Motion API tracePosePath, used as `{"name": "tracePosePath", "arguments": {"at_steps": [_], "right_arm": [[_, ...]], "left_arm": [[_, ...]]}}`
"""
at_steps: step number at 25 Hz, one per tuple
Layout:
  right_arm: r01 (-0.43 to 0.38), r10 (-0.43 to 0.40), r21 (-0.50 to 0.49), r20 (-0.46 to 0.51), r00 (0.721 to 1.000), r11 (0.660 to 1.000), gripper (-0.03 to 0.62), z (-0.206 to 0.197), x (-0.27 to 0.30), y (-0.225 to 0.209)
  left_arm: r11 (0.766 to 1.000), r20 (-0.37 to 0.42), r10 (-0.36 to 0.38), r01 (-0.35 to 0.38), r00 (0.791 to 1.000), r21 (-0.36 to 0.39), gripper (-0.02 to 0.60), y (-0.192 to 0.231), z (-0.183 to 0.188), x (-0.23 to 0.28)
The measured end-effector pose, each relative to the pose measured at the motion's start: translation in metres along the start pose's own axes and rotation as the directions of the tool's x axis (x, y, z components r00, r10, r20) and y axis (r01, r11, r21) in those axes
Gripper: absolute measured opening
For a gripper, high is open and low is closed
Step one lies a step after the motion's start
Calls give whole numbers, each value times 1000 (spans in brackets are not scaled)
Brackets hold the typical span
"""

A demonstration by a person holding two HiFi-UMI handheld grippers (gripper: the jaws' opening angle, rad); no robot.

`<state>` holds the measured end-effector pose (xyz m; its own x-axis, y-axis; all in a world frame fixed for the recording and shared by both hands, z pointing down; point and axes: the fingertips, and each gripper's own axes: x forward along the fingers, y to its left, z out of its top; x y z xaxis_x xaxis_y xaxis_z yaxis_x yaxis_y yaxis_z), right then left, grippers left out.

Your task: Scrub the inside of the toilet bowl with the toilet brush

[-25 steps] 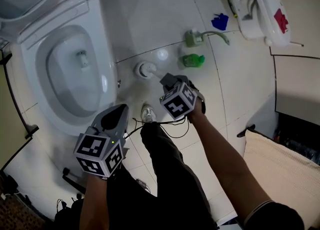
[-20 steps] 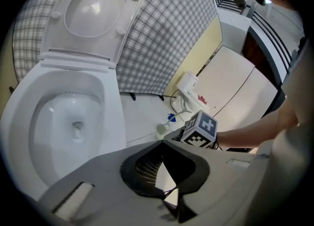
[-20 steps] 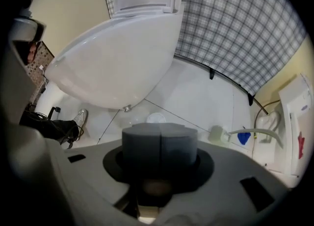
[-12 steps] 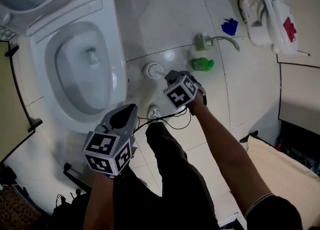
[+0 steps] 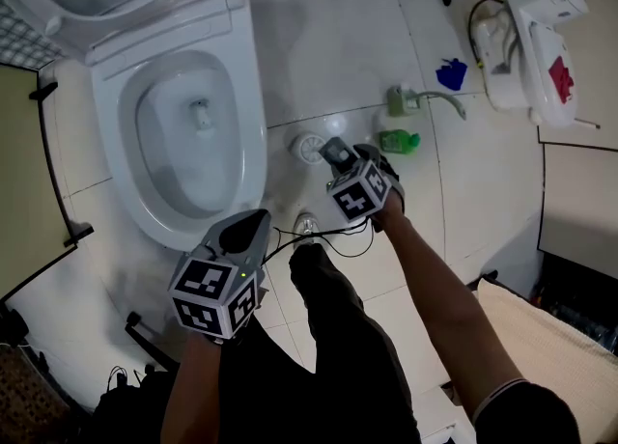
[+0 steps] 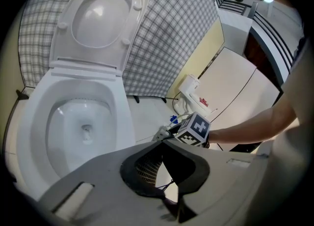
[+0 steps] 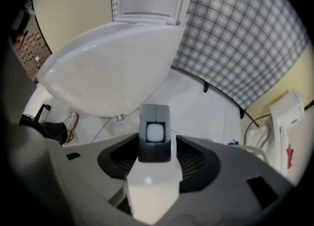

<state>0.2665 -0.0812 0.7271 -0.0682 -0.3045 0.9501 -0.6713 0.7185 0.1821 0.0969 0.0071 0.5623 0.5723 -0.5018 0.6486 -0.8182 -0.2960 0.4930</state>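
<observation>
The white toilet (image 5: 253, 143) stands upper left with its lid up and its bowl (image 6: 81, 122) bare. The brush's round white holder (image 5: 309, 148) sits on the floor tiles just right of the toilet. My right gripper (image 5: 338, 157) points steeply down beside the holder. The brush handle (image 7: 154, 136), white with a grey end cap, stands between its jaws. Those jaws have just been opening, and the pads stand clear of the handle on both sides. My left gripper (image 5: 246, 225) hangs near the bowl's front rim, its jaw tips together and nothing in it.
A green bottle (image 5: 399, 142), a spray bottle (image 5: 406, 99) and a blue scrap (image 5: 451, 73) lie right of the holder. A white appliance (image 5: 526, 37) sits in the far right corner. The person's leg (image 5: 338, 336), shoe (image 5: 307, 227) and a black cable (image 5: 333, 235) are between the grippers.
My right gripper has drawn close to the holder, and the length of handle that showed between them is gone from sight. The left gripper has drifted a little toward the toilet.
</observation>
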Motion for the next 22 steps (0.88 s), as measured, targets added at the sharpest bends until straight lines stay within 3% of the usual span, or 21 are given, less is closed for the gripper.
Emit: {"name": "tracePosePath", "arguments": {"at_steps": [3, 6, 9, 10, 13, 16, 22], "right_arm": [[21, -22, 25, 35, 999, 999, 250, 10, -39, -5], [33, -42, 75, 132, 990, 997, 250, 33, -90, -10], [-25, -29, 175, 299, 954, 984, 249, 62, -155, -6], [-55, -26, 212, 362, 932, 976, 233, 75, -181, -2], [-167, -12, 292, 525, 851, 942, 67, 115, -263, 15], [-297, 38, 297, 646, 762, 908, 63, 152, -328, 36], [-459, 65, 248, 823, 564, 853, 63, 222, -447, 51]], "left_arm": [[1000, 9, 5, -5, 1000, 20, 8, -1, 12, -17], [999, 33, 18, -19, 999, 44, 8, -2, 32, -41], [998, 77, 21, -26, 997, 61, 8, -10, 61, -74], [998, 95, 20, -26, 995, 66, 8, -14, 73, -88], [997, 162, 15, -27, 987, 76, 8, -28, 110, -135], [995, 223, 24, -45, 974, 92, 8, -36, 141, -175], [986, 338, 7, -64, 941, 157, 8, -53, 194, -259]]}}
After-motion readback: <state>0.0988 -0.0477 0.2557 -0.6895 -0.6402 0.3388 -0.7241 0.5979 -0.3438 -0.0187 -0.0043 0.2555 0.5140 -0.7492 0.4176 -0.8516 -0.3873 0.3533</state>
